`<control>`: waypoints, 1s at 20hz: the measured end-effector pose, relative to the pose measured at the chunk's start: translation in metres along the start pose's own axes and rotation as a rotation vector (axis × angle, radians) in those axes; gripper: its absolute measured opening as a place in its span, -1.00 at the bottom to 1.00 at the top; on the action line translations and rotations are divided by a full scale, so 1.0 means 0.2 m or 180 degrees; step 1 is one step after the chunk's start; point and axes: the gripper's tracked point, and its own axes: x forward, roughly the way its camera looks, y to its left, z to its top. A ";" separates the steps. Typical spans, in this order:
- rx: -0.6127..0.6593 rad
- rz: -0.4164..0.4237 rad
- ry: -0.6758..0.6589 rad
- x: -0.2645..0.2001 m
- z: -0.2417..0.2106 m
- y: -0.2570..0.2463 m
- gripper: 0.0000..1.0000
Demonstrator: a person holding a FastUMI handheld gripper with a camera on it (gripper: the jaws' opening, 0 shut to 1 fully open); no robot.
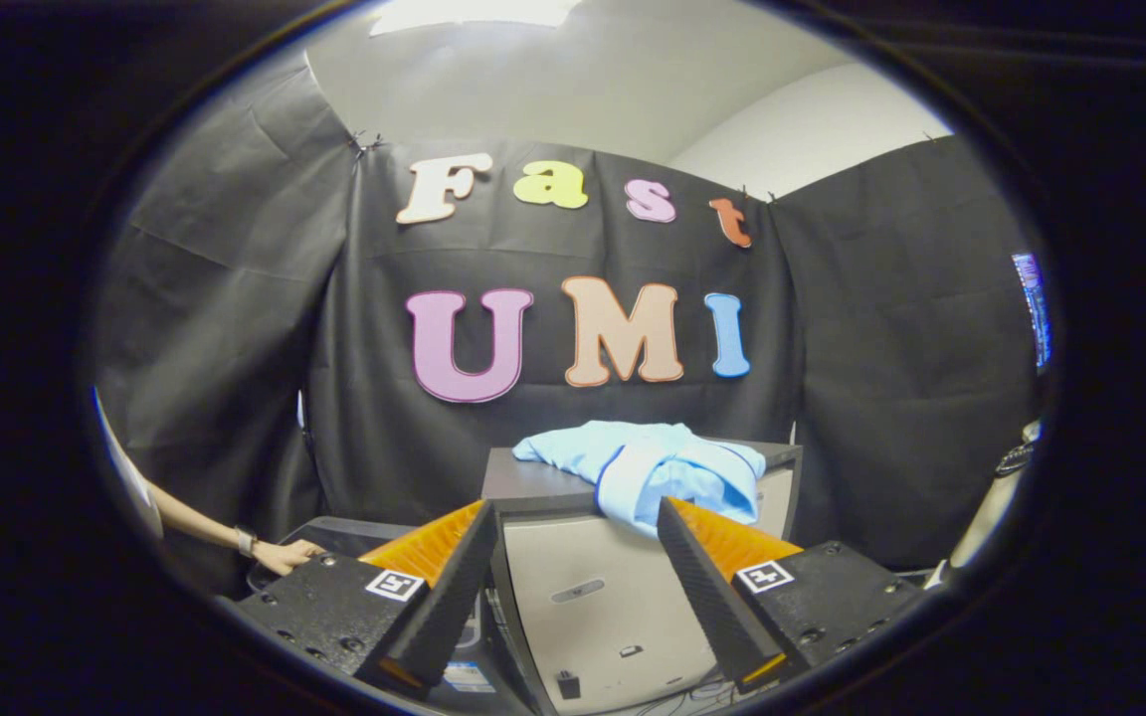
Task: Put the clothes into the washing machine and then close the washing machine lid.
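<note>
Clothes, a crumpled light-blue cloth garment (pixel 655 467), lie on the dark top of the boxy grey-and-white washing machine (pixel 598 597), one fold hanging over its front edge. My jaws (pixel 578 527) stand wide apart with nothing held, their tips just short of that front edge, the hanging fold between them. Left of the machine, a person's hand (pixel 286 555) with a wristwatch rests on a dark tray (pixel 354 537).
</note>
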 end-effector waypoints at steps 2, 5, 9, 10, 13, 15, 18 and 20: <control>0.0024 -0.0028 -0.0029 0.01 0.03 -0.02 0.96; -0.0023 -0.0076 -0.0023 0.02 0.05 -0.05 0.96; -0.0039 -0.0080 0.0028 0.03 0.06 -0.05 0.96; -0.0021 -0.0064 0.0020 0.04 0.06 -0.04 0.96; -0.0005 -0.0027 0.0000 0.05 0.07 -0.01 0.96; 0.0007 0.0019 0.0010 0.07 0.08 0.01 0.96; 0.0018 0.0060 -0.0004 0.08 0.10 0.04 0.96; 0.0022 0.0048 0.0005 0.09 0.10 0.04 0.96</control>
